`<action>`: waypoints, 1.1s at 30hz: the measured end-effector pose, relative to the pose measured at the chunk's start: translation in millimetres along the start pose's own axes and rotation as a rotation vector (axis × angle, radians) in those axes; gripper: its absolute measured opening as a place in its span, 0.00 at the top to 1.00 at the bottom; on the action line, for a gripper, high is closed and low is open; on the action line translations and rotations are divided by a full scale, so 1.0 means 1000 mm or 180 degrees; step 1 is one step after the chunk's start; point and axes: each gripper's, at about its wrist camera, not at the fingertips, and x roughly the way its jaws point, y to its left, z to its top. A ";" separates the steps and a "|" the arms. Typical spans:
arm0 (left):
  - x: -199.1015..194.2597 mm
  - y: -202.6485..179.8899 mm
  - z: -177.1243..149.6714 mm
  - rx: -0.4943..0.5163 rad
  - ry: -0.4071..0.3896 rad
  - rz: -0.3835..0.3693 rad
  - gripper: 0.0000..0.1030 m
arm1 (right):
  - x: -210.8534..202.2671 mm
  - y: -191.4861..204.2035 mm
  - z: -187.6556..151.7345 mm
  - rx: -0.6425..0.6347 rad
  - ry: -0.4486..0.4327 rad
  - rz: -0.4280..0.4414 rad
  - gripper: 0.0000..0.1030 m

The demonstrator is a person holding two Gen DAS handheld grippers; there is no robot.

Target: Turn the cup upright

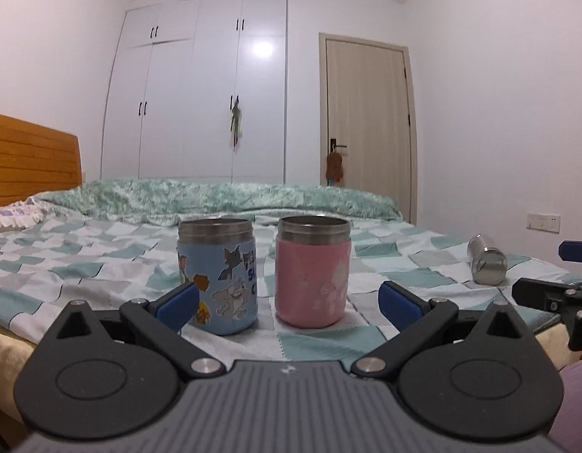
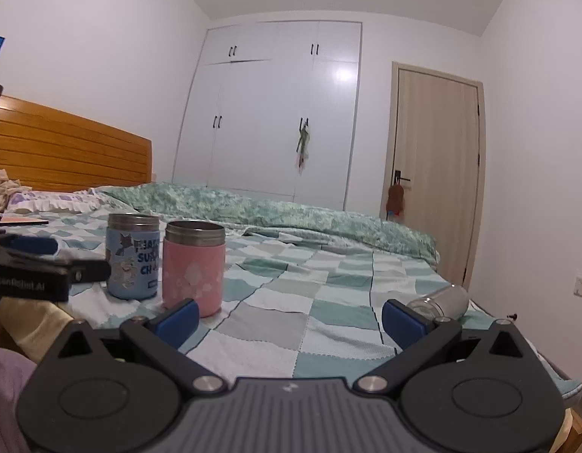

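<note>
Left tongs [image 1: 287, 302] released, level, facing upright cups | right tongs [image 2: 289, 319] released, low over bed [image 2: 328, 313]

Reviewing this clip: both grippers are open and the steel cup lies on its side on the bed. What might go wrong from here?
1. The steel cup is round and smooth; the right gripper may nudge it so it rolls toward the bed edge.
2. The checked bedspread is soft and wrinkled, so a righted cup may tip again.
3. The pink cup and blue cup stand close together; the left gripper might knock them.

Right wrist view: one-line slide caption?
Open right tongs over checkered bedspread; steel cup lies on its side, blue cup and pink cup upright.
</note>
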 end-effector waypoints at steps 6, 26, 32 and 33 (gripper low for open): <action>-0.005 -0.009 -0.002 0.0118 -0.0064 -0.0002 0.00 | -0.004 0.000 -0.001 -0.0058 -0.0054 -0.0032 0.00; -0.005 -0.009 -0.003 0.0081 -0.0072 -0.0053 0.00 | -0.009 -0.006 -0.003 -0.0015 -0.0078 -0.0087 0.00; -0.006 -0.009 -0.003 0.0077 -0.0074 -0.0049 0.00 | -0.007 -0.004 -0.002 -0.0013 -0.0075 -0.0091 0.00; -0.006 -0.009 -0.003 0.0076 -0.0075 -0.0051 0.00 | -0.007 -0.005 -0.002 -0.0013 -0.0074 -0.0089 0.00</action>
